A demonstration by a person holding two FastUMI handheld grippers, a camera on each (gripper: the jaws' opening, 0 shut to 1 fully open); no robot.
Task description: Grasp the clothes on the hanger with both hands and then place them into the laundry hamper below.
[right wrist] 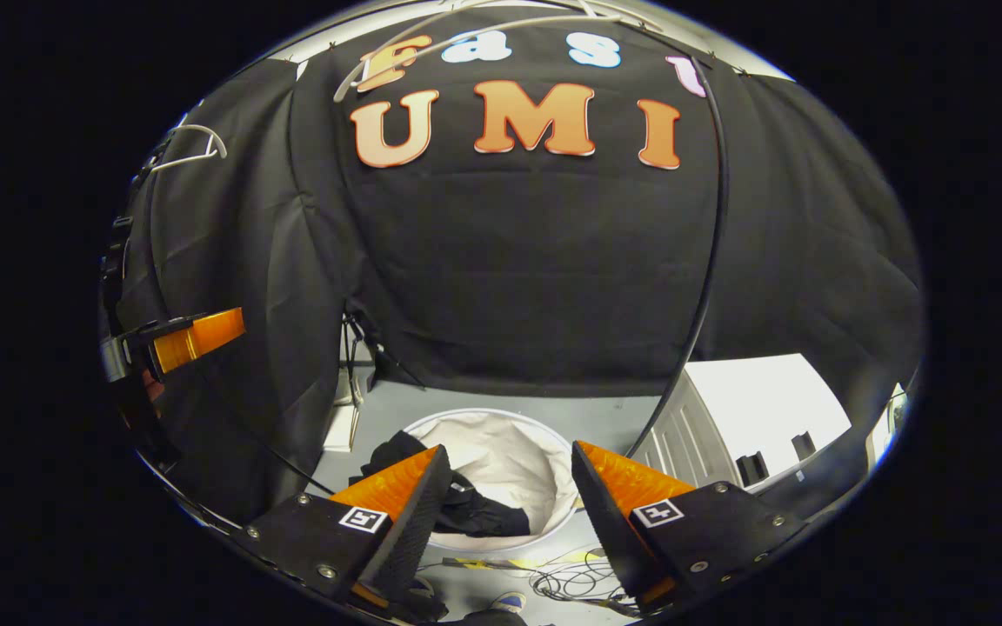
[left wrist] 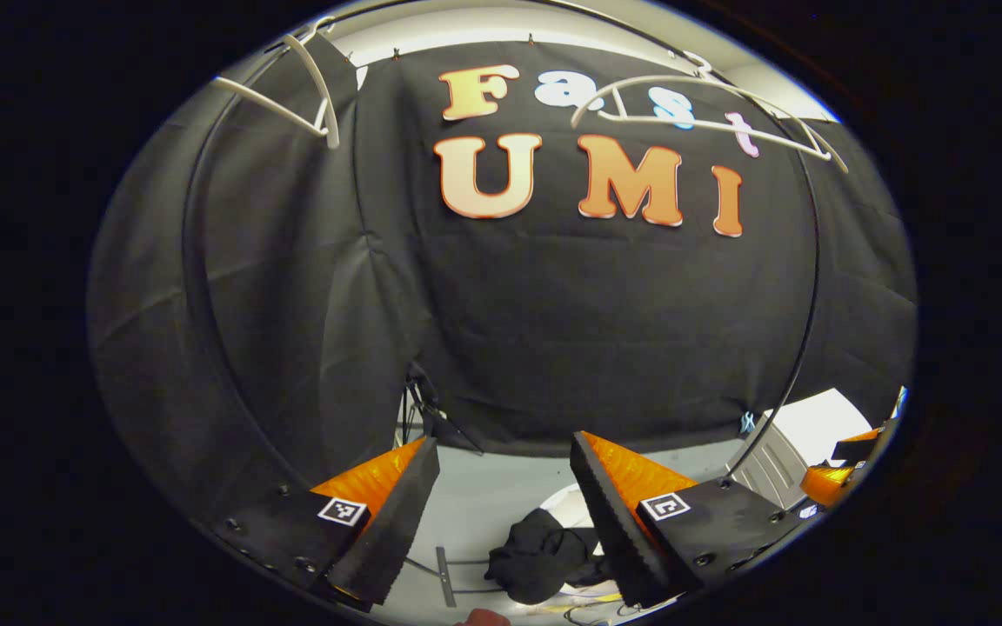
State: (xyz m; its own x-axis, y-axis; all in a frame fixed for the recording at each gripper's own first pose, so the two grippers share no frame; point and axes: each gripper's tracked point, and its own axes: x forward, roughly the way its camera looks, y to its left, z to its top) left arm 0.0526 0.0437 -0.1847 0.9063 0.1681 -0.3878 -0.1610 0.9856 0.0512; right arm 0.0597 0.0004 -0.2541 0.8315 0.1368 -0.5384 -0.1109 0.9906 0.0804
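Below both tools, on the grey floor, the laundry hamper (right wrist: pixel 510 461) is seen with the dark clothes (right wrist: pixel 466 513) lying inside against its white lining; in the right gripper view part of the garment is hidden behind a finger. The right tool (right wrist: pixel 510 504) is held open and empty. The left tool (left wrist: pixel 501 513) is likewise open, nothing between its fingers. Bare white hangers (left wrist: pixel 710 117) are seen overhead, partly cut off. Tangled cables (right wrist: pixel 579 578) are noted on the floor.
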